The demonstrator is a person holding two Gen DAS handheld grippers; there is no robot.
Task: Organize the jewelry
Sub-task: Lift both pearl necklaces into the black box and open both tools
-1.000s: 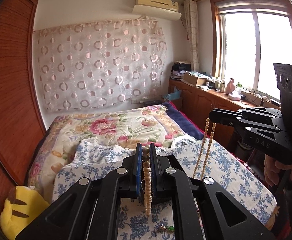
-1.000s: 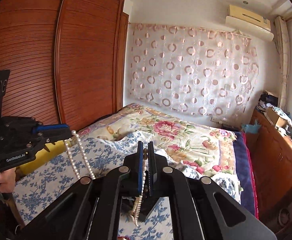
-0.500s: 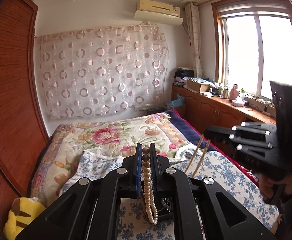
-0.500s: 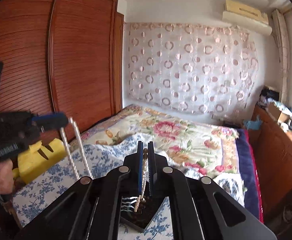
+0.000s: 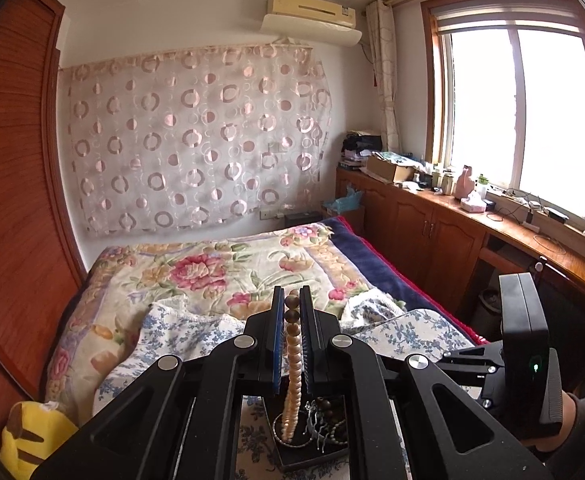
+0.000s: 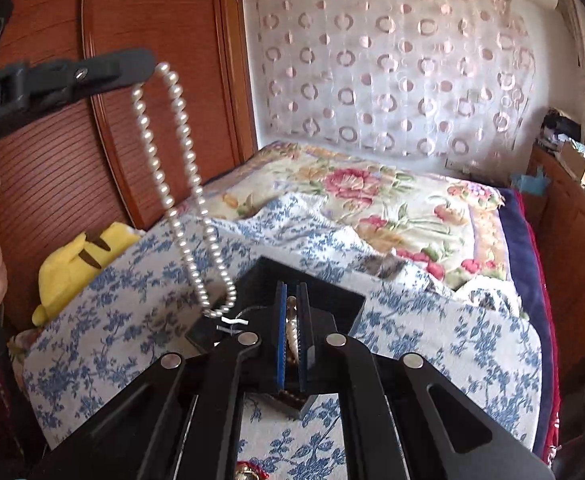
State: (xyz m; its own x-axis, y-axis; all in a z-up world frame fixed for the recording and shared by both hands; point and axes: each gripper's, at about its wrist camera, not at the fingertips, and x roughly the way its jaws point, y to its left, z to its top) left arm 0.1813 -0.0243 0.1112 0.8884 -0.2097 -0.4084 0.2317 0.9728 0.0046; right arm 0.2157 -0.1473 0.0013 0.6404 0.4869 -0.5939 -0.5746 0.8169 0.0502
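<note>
my left gripper [image 5: 291, 304] is clamped on a pearl necklace [image 6: 180, 184], its loop hanging down to a black tray [image 6: 324, 288] of jewelry on the blue-flowered cloth [image 6: 452, 344]. my right gripper [image 6: 291, 300] pinches another bead strand [image 6: 291, 320] over that tray. beyond lie a floral bedspread [image 5: 220, 272] and patterned curtain [image 5: 196, 140].

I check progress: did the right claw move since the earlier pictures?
Yes. The right claw has come down toward the black square tray on the blue floral cloth.
</note>
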